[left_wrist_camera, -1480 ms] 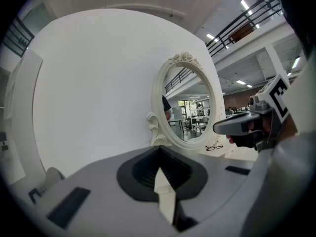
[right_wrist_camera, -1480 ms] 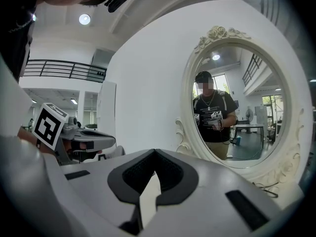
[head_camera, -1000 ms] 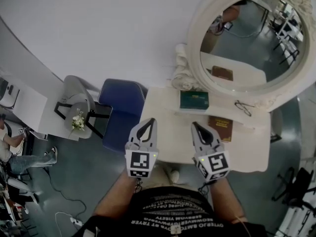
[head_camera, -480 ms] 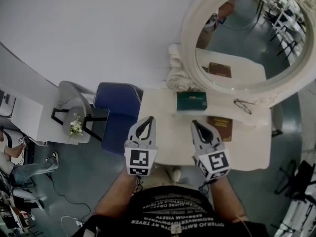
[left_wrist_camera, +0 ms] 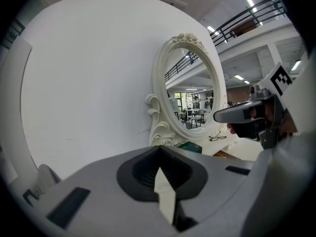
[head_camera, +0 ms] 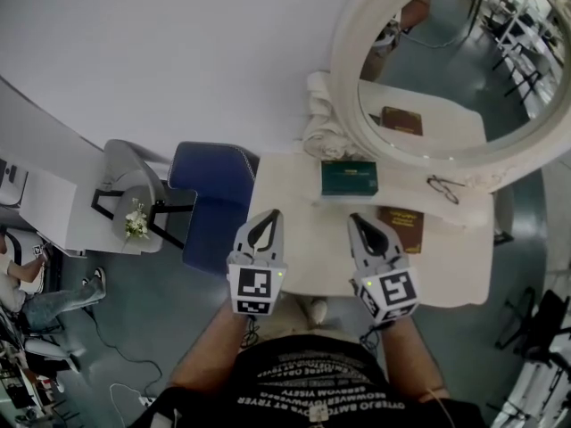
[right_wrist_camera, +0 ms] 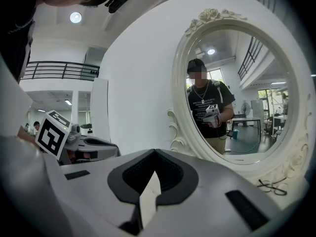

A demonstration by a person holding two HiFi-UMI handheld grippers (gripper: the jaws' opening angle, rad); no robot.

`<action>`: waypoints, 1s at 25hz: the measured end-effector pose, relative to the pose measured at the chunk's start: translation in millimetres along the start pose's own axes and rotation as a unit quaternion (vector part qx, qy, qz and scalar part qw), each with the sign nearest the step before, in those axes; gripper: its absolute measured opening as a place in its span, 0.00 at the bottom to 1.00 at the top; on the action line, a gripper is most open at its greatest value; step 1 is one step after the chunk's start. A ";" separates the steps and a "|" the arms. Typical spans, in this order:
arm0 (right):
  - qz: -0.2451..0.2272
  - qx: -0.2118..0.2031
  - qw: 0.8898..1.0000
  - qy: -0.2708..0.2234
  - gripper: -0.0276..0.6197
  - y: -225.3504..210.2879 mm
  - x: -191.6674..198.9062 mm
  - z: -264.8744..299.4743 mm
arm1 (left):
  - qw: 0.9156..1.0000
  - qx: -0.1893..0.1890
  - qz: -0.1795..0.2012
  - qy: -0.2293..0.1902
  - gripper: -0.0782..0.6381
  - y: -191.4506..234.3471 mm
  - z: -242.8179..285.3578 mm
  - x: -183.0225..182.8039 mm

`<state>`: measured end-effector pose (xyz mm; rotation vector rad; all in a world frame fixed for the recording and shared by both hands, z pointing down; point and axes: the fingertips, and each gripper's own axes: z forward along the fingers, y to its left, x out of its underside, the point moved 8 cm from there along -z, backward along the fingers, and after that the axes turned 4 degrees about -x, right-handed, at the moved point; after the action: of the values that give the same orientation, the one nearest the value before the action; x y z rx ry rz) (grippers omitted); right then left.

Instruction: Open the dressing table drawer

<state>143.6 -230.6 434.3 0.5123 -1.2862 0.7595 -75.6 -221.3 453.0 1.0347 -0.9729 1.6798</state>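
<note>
Left gripper and right gripper sit clenched, empty. The drawer is hidden, likely below both fingertips, along the near edge of the dressing table.

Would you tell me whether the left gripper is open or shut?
Shut. The left gripper shows its jaws closed together in its own view, nothing between them.

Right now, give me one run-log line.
left tongs: shut, empty | right tongs: shut, empty | both above dressing table
</note>
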 end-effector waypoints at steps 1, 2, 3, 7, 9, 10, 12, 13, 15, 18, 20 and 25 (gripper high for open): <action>-0.001 0.001 1.000 0.002 0.05 -0.9 1.7 0.1 | 1.000 0.000 -0.001 0.002 0.11 -0.7 0.9 2.9; -0.002 0.002 1.000 0.003 0.05 -1.7 3.4 0.2 | 1.000 0.001 -0.002 0.005 0.11 -1.3 1.7 5.9; -0.001 0.003 1.000 0.005 0.05 -2.2 5.0 0.4 | 1.000 0.001 -0.004 0.008 0.11 -1.7 2.5 8.8; 0.007 0.004 1.000 0.010 0.05 -3.7 9.9 1.5 | 1.000 0.002 -0.010 0.017 0.11 -2.3 5.6 18.8; 0.008 0.006 1.000 0.012 0.05 -5.1 12.6 2.4 | 1.000 0.003 -0.012 0.021 0.11 -3.0 8.2 23.5; 0.009 0.006 1.000 0.014 0.05 -5.6 14.3 3.0 | 1.000 0.004 -0.013 0.024 0.11 -3.4 9.5 25.8; 0.011 0.004 1.000 0.016 0.05 -5.8 17.9 4.6 | 0.999 0.006 -0.015 0.029 0.11 -3.9 12.0 30.1; 0.011 0.003 1.000 0.017 0.05 -6.1 19.4 5.5 | 0.999 0.007 -0.017 0.031 0.11 -4.2 13.4 32.3; 0.009 0.004 1.000 0.019 0.05 -7.5 21.8 7.9 | 0.999 0.009 -0.020 0.035 0.11 -5.1 16.8 36.5; 0.015 0.004 1.000 0.025 0.05 -9.0 24.6 12.1 | 0.999 0.013 -0.020 0.043 0.11 -6.8 23.2 42.5; 0.018 0.005 0.999 0.029 0.05 -10.2 26.2 14.8 | 0.998 0.018 -0.020 0.049 0.11 -8.2 28.1 47.3; 0.023 0.010 0.999 0.034 0.05 -16.8 31.1 21.2 | 0.997 0.032 -0.021 0.066 0.11 -13.8 44.6 62.2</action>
<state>145.3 -250.2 470.5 0.4717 -1.2319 0.8224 -67.7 -240.5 528.0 0.9653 -0.8110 1.7300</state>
